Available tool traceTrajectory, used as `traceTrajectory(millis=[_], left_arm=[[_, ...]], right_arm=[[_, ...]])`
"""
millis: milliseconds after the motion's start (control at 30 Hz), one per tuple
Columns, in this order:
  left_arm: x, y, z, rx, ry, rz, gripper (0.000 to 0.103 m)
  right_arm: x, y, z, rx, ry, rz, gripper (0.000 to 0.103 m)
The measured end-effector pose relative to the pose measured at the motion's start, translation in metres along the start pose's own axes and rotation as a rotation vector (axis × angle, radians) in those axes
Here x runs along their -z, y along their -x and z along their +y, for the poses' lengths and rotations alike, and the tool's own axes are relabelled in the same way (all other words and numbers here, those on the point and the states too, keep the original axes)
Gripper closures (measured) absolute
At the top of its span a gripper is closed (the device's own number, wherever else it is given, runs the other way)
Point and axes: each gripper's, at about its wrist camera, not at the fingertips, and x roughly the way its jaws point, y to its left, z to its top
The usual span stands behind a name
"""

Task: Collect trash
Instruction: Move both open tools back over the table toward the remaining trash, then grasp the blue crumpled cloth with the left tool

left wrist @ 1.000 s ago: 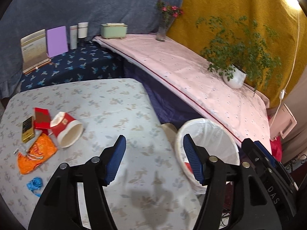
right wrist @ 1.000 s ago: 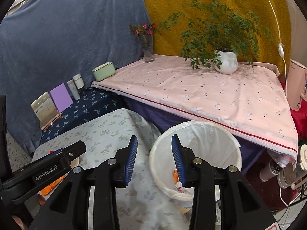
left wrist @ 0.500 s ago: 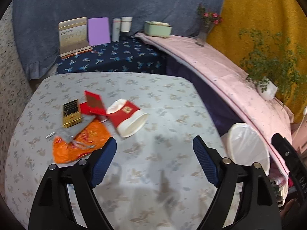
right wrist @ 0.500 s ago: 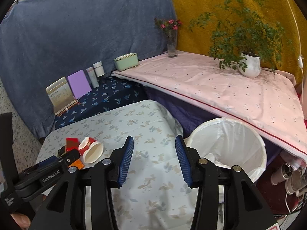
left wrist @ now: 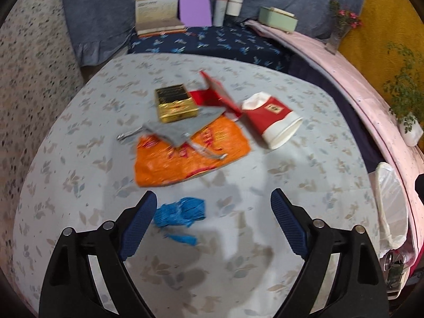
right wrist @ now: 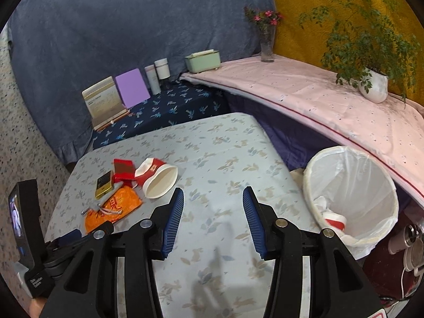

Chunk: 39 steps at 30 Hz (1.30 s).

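Trash on the floral table (left wrist: 79,159), left to right in the left wrist view: one grey pouch (left wrist: 182,128) with cords, one gold box (left wrist: 176,103) lying on it, one orange wrapper (left wrist: 190,153) under the pouch, one crumpled blue scrap (left wrist: 180,213) nearest the camera, one red carton piece (left wrist: 214,98), one red-and-white paper cup (left wrist: 273,119) on its side, mouth toward the right. Left gripper (left wrist: 212,225) wide open, empty, hanging over the table with the blue scrap just inside its left finger. One white-lined bin (left wrist: 389,206) only edge-on at far right there. Right wrist view: same pile smaller, gold box (right wrist: 104,184), orange wrapper (right wrist: 114,209), red carton piece (right wrist: 124,171), paper cup (right wrist: 156,177); blue scrap not visible here, hidden behind the left tool. Right gripper (right wrist: 213,220) open about halfway, holding nothing, above bare tablecloth. This view shows inside the bin (right wrist: 352,196): one red-and-white cup (right wrist: 334,220) plus white crumpled bits at the bottom. Bin stands off the table's right edge, beside the pink-covered surface (right wrist: 318,98).
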Motion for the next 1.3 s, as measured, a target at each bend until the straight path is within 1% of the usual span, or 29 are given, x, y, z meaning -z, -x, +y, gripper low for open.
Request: traceTrajectory(millis=[233, 333, 500, 533, 600, 733, 767, 833, 867, 900, 933, 967, 1100, 1300], left_arm=[[0.011, -0.019, 0.031, -0.031, 0.065, 0.068, 0.02], [0.013, -0.025, 0.036, -0.031, 0.075, 0.084, 0.023], [0.013, -0.034, 0.04, -0.011, 0.087, 0.108, 0.037], [0.013, -0.035, 0.04, -0.009, 0.084, 0.111, 0.038], [0.014, -0.039, 0.039, 0.0, 0.074, 0.121, 0.046], [0.016, -0.042, 0.034, 0.008, 0.049, 0.128, 0.053], [0.016, -0.042, 0.034, 0.013, 0.044, 0.128, 0.06], [0.016, -0.042, 0.032, 0.013, 0.036, 0.129, 0.063], [0.016, -0.042, 0.033, 0.022, 0.034, 0.128, 0.07], [0.016, -0.042, 0.033, 0.032, 0.03, 0.131, 0.075], [0.015, -0.042, 0.033, 0.035, 0.026, 0.132, 0.076], [0.015, -0.041, 0.034, 0.04, 0.025, 0.129, 0.08], [0.012, -0.032, 0.038, 0.064, 0.034, 0.121, 0.084], [-0.001, -0.012, 0.046, 0.082, 0.062, 0.075, 0.085]], right_arm=[[0.014, -0.016, 0.03, -0.026, 0.042, 0.047, 0.057], [0.019, -0.022, 0.04, -0.033, 0.064, 0.063, 0.057], [0.025, -0.032, 0.051, -0.041, 0.081, 0.085, 0.057], [0.026, -0.033, 0.052, -0.042, 0.083, 0.089, 0.057], [0.027, -0.036, 0.054, -0.041, 0.085, 0.095, 0.057], [0.029, -0.041, 0.057, -0.039, 0.09, 0.107, 0.057], [0.029, -0.042, 0.057, -0.038, 0.09, 0.11, 0.057], [0.03, -0.045, 0.059, -0.038, 0.091, 0.117, 0.057], [0.031, -0.046, 0.059, -0.038, 0.092, 0.119, 0.057], [0.031, -0.047, 0.06, -0.039, 0.092, 0.122, 0.057], [0.032, -0.048, 0.061, -0.04, 0.093, 0.126, 0.057], [0.032, -0.049, 0.062, -0.04, 0.095, 0.128, 0.057], [0.032, -0.054, 0.068, -0.049, 0.102, 0.135, 0.057], [0.022, -0.067, 0.08, -0.072, 0.103, 0.142, 0.057]])
